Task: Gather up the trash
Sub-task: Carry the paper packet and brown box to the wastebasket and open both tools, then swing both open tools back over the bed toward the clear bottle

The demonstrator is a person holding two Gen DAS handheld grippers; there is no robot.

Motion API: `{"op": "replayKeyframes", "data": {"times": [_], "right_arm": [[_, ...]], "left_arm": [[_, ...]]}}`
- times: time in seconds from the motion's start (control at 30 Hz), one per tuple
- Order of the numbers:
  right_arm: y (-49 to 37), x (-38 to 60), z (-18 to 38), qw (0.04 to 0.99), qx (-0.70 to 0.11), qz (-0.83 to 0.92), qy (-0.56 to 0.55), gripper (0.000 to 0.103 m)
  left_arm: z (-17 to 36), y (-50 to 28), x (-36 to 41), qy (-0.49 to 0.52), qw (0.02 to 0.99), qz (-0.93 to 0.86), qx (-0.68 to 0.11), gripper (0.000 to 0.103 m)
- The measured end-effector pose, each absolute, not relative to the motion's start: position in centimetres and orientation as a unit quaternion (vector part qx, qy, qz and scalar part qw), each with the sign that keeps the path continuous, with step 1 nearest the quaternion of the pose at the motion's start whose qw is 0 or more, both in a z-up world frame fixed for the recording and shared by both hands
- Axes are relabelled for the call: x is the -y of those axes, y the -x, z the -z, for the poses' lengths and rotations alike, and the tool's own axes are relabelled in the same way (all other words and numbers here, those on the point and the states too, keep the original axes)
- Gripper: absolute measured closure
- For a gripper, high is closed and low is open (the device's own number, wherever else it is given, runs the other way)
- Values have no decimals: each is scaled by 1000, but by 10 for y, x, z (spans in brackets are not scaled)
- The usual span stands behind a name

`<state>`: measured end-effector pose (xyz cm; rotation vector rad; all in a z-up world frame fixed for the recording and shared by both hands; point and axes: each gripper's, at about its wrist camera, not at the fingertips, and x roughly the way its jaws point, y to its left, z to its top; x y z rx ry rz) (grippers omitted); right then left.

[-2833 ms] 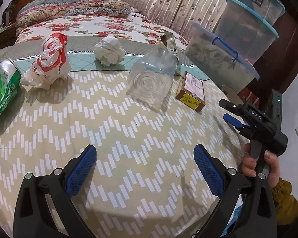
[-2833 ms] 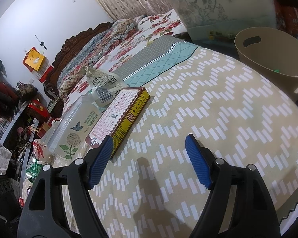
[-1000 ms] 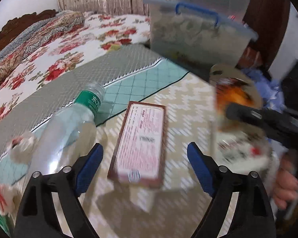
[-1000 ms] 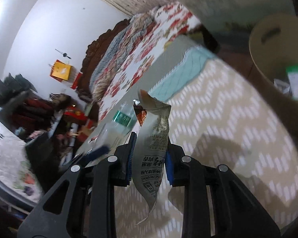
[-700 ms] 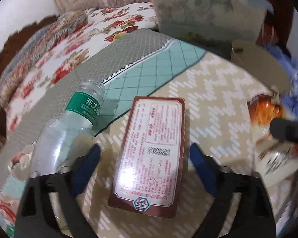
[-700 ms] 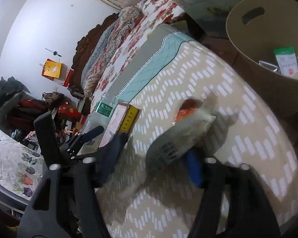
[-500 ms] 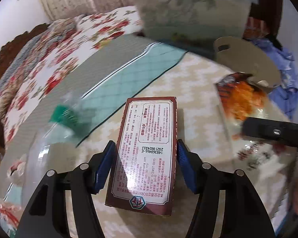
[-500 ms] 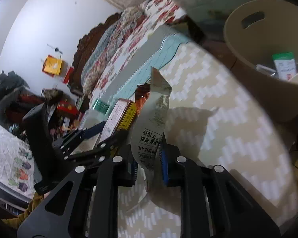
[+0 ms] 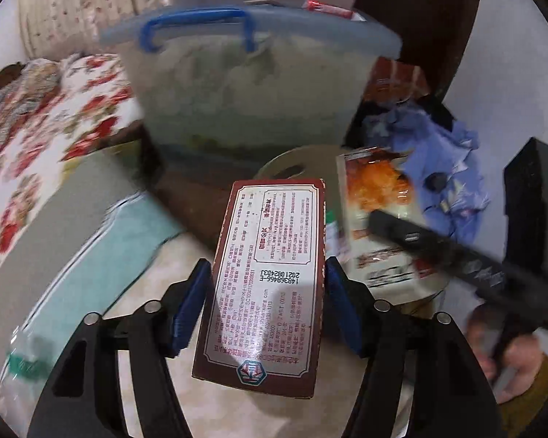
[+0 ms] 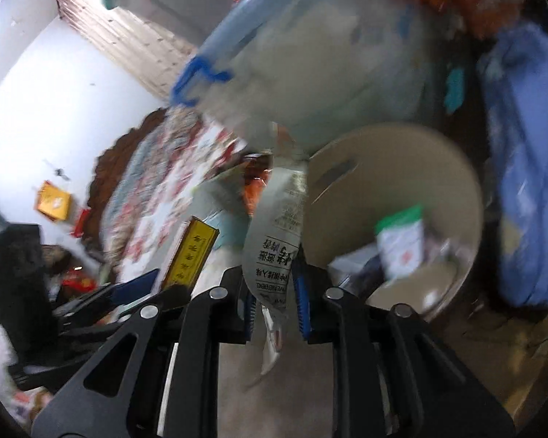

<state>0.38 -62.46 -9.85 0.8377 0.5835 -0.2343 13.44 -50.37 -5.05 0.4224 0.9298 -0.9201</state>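
My left gripper (image 9: 265, 292) is shut on a brown cardboard box (image 9: 270, 277) with printed text and holds it lifted above the bed edge, pointing at the beige trash bin (image 9: 292, 162). My right gripper (image 10: 276, 295) is shut on a silver snack wrapper (image 10: 277, 241) and holds it beside the beige bin (image 10: 453, 182), which holds several pieces of trash. The wrapper (image 9: 376, 197) and right gripper also show at the right of the left wrist view. The box's yellow side (image 10: 191, 255) shows in the right wrist view.
A clear storage tub (image 9: 244, 84) with a blue handle stands behind the bin. Blue cloth (image 9: 442, 146) lies on the floor to the right. The zigzag bedspread (image 9: 135, 277) and a plastic bottle (image 9: 22, 368) are at lower left.
Both grippers closed on their items on the bed, lifted them and swung right toward the bin. The box and the wrapper now hang near the bin's rim.
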Motion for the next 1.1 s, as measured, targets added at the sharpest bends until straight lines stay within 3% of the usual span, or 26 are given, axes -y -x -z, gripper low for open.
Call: {"op": "replayKeyframes", "data": {"times": [0.03,0.1,0.27,0.53,1.1], "right_arm": [[-8,633,101,864,-288,125,-395,59],[-4,645,103,858,-286,152,-399,34],[20,646,98,863,-258,172,-399,34],[30,595,91,862,-246,126,-424,34],[-45,381,115,866,-366,-12,-340,34]], "left_arm": [[51,-135,516,-197,772,421,-433,29],[51,-134,527,-192,779,410,-434,29],[40,-127,497,-167,790,410,-424,29],[35,-92,390,-159,804,409,-402,29],[74,-54,160,-150,865,265,-398,29]]}}
